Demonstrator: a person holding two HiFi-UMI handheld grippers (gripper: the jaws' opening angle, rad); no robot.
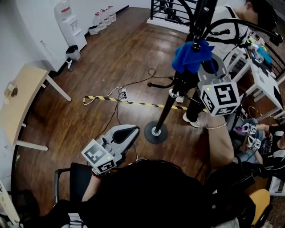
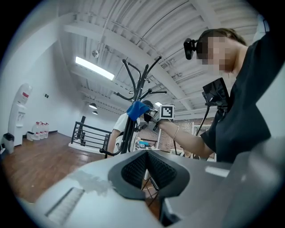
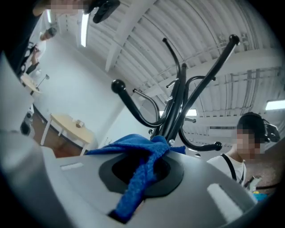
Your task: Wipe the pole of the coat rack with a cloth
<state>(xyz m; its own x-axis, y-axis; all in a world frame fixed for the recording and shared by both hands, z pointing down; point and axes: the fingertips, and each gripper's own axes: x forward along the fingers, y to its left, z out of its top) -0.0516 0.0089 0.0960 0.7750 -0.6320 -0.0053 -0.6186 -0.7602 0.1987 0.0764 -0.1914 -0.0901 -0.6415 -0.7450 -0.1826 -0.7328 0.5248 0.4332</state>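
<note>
The pole (image 1: 171,95) stands upright. The blue cloth (image 1: 192,55) lies against the pole's upper part, clenched in the right gripper (image 3: 141,171). The left gripper (image 2: 147,160), closed on nothing, hangs low near the pole's base (image 1: 156,132).

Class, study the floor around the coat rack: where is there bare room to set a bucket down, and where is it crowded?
Free: the wood floor between the pale table and the striped tape; also between the water dispenser and the railing. Crowded: right of the rack's base, with a person's shoes and white desks.
</note>
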